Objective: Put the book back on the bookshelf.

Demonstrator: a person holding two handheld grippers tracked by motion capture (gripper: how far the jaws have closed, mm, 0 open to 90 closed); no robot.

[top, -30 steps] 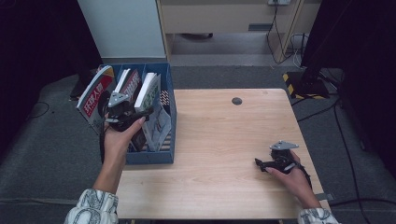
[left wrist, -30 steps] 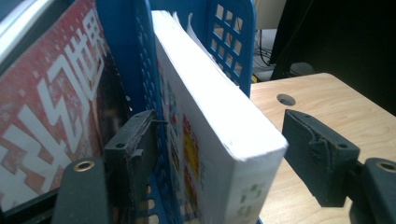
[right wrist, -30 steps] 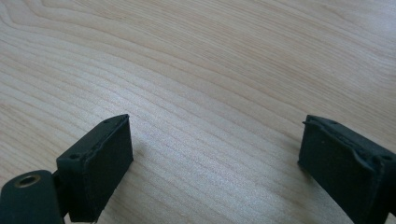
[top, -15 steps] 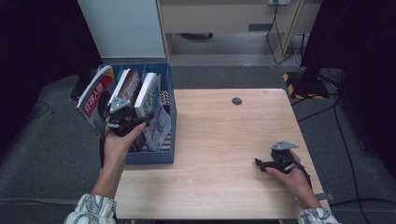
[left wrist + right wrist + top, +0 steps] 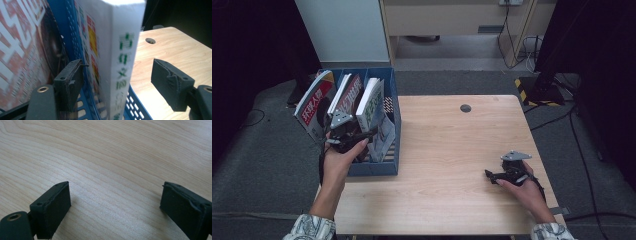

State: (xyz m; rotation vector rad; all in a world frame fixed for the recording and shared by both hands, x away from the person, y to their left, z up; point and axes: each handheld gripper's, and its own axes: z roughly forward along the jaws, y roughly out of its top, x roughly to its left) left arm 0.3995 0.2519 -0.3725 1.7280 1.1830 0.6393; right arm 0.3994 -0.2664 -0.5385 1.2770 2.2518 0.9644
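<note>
A blue file box point(image 5: 379, 168) stands on the table's left end with several books upright in it. My left gripper point(image 5: 362, 135) is held over the box, jaws toward a white book with green print point(image 5: 373, 99). In the left gripper view that white book point(image 5: 117, 45) stands between the open jaws of the left gripper point(image 5: 118, 68). The right pad is well clear of it, and a blue divider point(image 5: 75, 30) runs beside the left pad. My right gripper point(image 5: 492, 175) lies on the table at the right, open. Bare wood lies between the fingers of the right gripper point(image 5: 115, 192).
A red-covered magazine point(image 5: 314, 107) and a second red and white one point(image 5: 348, 97) lean in the box's left slots. The wooden table point(image 5: 452, 150) has a round cable hole point(image 5: 465, 108) near its far edge. Behind stands a white cabinet point(image 5: 342, 30); cables trail on the floor at the right.
My left gripper has come down a little along the books, toward the box's near end. The right gripper has not moved.
</note>
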